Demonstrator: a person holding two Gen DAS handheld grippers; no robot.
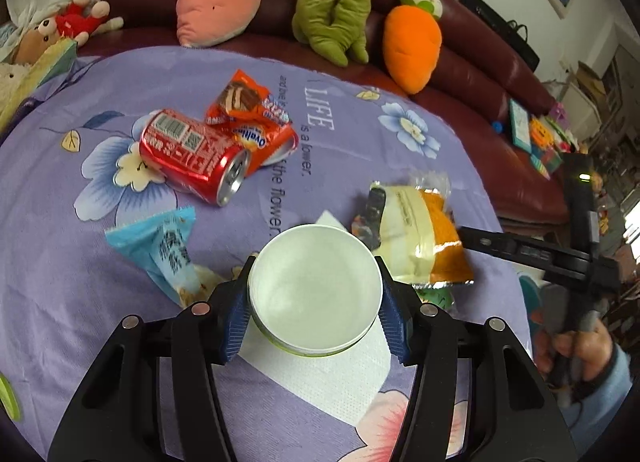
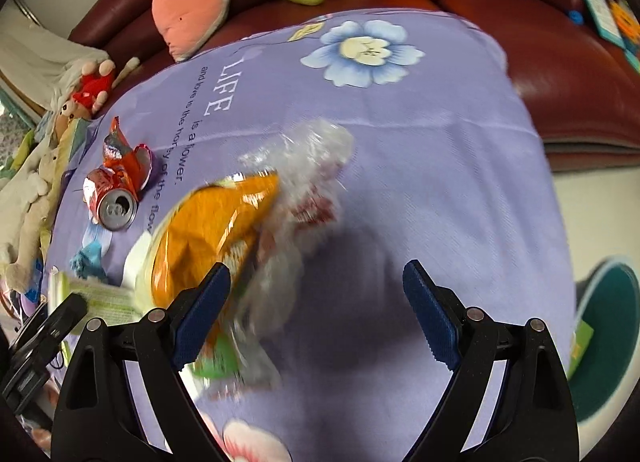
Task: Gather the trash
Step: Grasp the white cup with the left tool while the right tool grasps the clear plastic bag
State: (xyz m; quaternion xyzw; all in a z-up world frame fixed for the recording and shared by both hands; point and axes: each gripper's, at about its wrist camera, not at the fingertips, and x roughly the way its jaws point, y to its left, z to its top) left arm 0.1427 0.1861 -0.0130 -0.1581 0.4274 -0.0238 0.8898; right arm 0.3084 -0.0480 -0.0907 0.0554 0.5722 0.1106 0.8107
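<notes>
Your left gripper (image 1: 314,294) has its jaws closed on a white paper cup (image 1: 314,290), one blue pad pressed against each side of the rim. You look straight down into the cup, and it holds nothing. Under it lies a white napkin (image 1: 320,378) on the purple flowered worktop (image 1: 60,262).

Ahead and left of these jaws, a red soda can (image 1: 192,155) lies on its side, touching an orange snack wrapper (image 1: 248,117) just behind it. Nearer, left of the jaws, lies a light blue wrapper (image 1: 160,250). Just right of the cup rests a yellow and orange packet (image 1: 420,234).

Your right gripper (image 2: 316,294) has its jaws spread wide, gripping nothing. The orange packet (image 2: 208,229) and a crumpled clear plastic bag (image 2: 304,189), both blurred, sit at the left jaw, partly in the gap between the two.
</notes>
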